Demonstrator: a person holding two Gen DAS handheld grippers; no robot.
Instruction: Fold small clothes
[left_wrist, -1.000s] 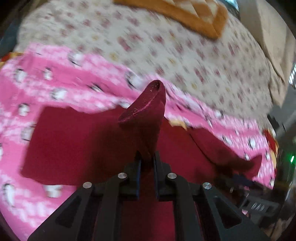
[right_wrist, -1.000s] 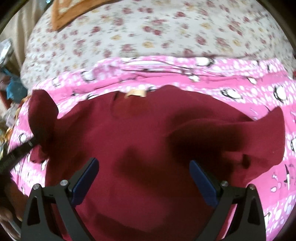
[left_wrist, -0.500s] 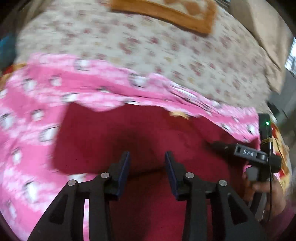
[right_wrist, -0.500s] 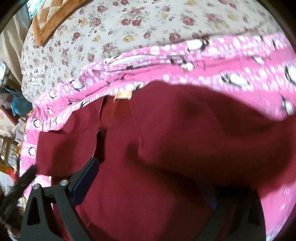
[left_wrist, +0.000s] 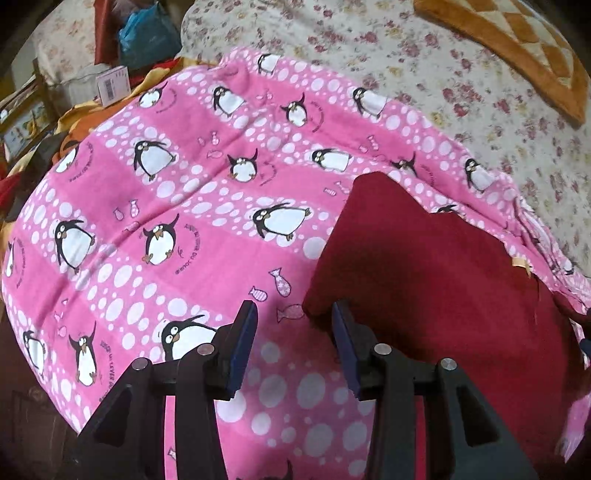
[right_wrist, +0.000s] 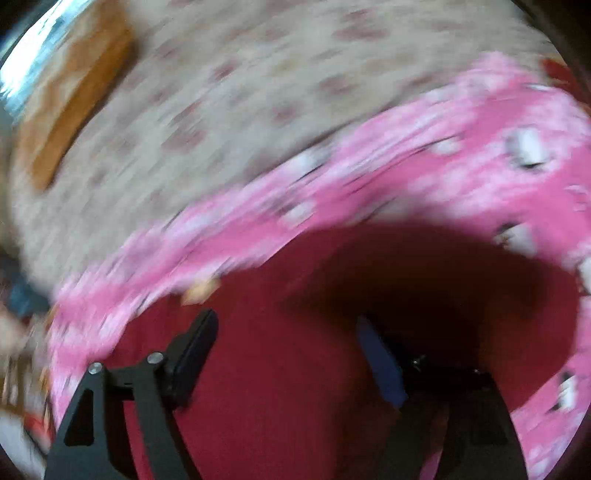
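1. in the left wrist view we see the left gripper (left_wrist: 293, 345) hanging over a pink penguin blanket (left_wrist: 192, 206); its jaws stand a modest way apart and have just been opening; nothing lies between them but bare blanket.
2. the dark red garment (left_wrist: 436, 280) lies spread on the blanket at the right of that view; its near-left corner reaches to the outer side of the right-hand finger (left_wrist: 345, 343), just beside it; we cannot tell whether cloth and finger touch; the pads press on nothing, so we read this gripper as empty.
3. a small yellowish tag (left_wrist: 521, 264) shows at the garment's far edge, where red cloth meets pink.
4. beyond the blanket lies a cream floral bedsheet (left_wrist: 424, 62); an orange quilted mat (left_wrist: 517, 48) sits on it at the top right; a blue bag (left_wrist: 147, 35) and a small white box (left_wrist: 112, 85) sit off the blanket at the top left.
5. the right wrist view is heavily blurred; we make out the right gripper (right_wrist: 286, 360) above the same red garment (right_wrist: 280, 369), its jaws wide apart though they have just been closing; red cloth fills the gap below them, and a darker raised fold (right_wrist: 424, 273) covers much of the right-hand finger; we see no pad pressing on the cloth, so we take it as open and holding nothing.
6. in that view the pink blanket (right_wrist: 369, 184) curves around the garment's far side; the floral sheet (right_wrist: 221, 110) lies past it.
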